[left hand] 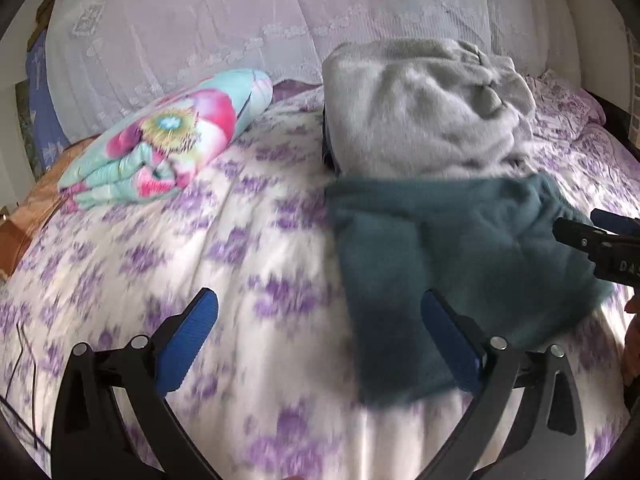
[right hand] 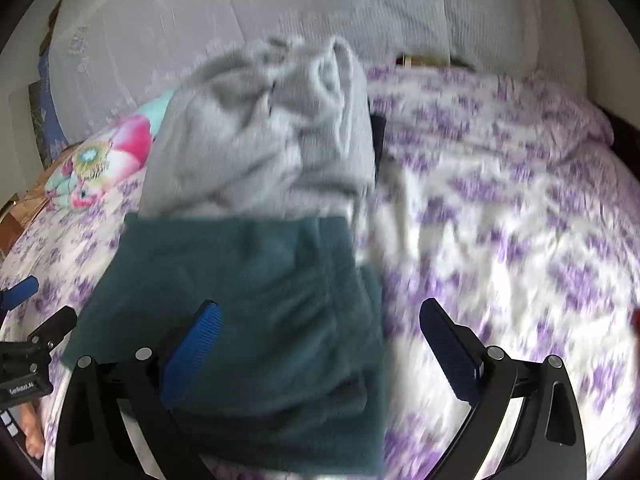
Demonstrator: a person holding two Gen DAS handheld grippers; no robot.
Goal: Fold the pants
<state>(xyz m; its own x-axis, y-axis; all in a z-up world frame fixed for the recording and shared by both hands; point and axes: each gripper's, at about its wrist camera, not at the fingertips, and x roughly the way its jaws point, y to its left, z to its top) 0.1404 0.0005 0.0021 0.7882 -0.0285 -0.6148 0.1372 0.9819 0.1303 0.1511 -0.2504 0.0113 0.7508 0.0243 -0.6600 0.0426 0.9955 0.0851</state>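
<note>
Bedspread [left hand: 248,240], white with purple flowers. On it, far left: folded floral quilt [left hand: 168,136], pink and turquoise. Beyond its far edge: white lace curtain [left hand: 240,20].

A white lace curtain [left hand: 240,20] hung behind the bed, which wore a purple-flowered white quilted bedspread [left hand: 200,248], daylit.

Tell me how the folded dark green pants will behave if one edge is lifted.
The green pants look soft and fleecy, so the lifted edge would probably droop. Their stacked layers may slide apart and unfold. They probably won't slip much on the quilted bedspread.
</note>
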